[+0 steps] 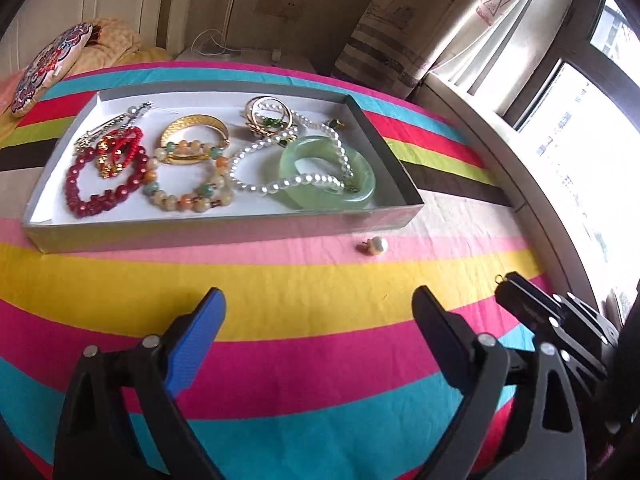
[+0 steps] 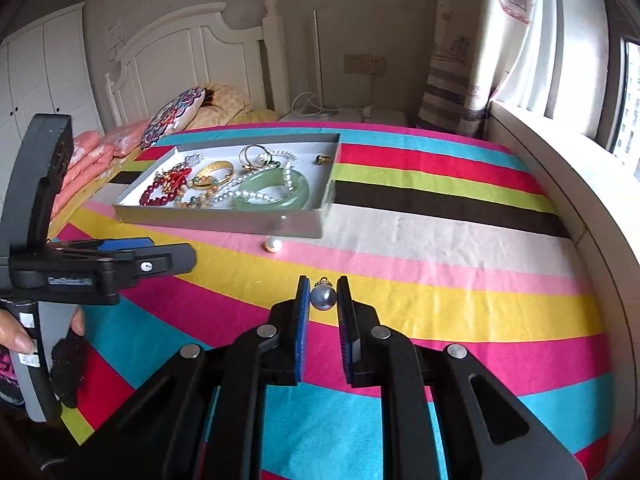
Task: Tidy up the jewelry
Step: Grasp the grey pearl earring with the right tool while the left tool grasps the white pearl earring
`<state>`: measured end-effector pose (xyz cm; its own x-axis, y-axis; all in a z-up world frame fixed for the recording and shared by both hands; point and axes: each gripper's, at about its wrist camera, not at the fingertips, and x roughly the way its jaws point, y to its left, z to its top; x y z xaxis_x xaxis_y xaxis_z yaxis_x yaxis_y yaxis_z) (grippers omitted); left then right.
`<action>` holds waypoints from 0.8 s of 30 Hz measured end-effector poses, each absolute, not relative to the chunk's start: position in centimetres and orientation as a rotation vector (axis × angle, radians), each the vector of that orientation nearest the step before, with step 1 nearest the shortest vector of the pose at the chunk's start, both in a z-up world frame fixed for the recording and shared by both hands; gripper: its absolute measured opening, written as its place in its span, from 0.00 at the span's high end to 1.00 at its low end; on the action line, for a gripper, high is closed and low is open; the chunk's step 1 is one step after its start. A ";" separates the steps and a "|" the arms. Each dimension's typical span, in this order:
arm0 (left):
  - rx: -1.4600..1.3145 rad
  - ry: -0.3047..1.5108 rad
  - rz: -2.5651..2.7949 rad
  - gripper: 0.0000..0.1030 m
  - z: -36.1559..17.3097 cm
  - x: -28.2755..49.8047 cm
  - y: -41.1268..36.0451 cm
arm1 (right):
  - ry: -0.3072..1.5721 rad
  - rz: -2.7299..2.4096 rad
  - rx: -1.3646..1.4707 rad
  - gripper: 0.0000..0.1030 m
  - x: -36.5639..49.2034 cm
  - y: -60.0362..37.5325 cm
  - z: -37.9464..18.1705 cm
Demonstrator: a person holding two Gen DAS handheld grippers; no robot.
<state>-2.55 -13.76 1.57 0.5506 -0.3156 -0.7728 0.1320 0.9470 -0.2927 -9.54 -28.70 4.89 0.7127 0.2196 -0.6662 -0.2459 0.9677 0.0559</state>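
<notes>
Right wrist view: right gripper clamps grey pearl pendant; left gripper spread, empty. Tray approx. full (white pearl earring + pendant remain: 2 pcs).

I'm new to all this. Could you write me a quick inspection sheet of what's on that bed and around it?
Surface: striped bedspread.
Job's things: grey tray of bracelets, white pearl strand, green bangle; a loose white pearl outside it.
Clutter: nothing seen.
Grippers: left gripper open, empty; right gripper shut on bluish pearl pendant.
Cables: white cord by the headboard.
Surroundings: patterned cushion, curtain, window.
</notes>
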 end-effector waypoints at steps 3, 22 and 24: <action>-0.150 0.955 -0.165 0.30 1.2 -1.5 -16.5 | 0.721 0.250 -0.013 0.86 -9.8 -29.9 5.1; 0.021 0.931 0.013 0.82 1.0 0.9 -23.5 | 0.670 0.262 0.087 0.86 -10.6 -32.4 5.3; 0.010 0.921 -0.009 0.82 1.0 0.5 -23.1 | 0.666 0.260 0.089 0.86 -10.9 -32.6 5.4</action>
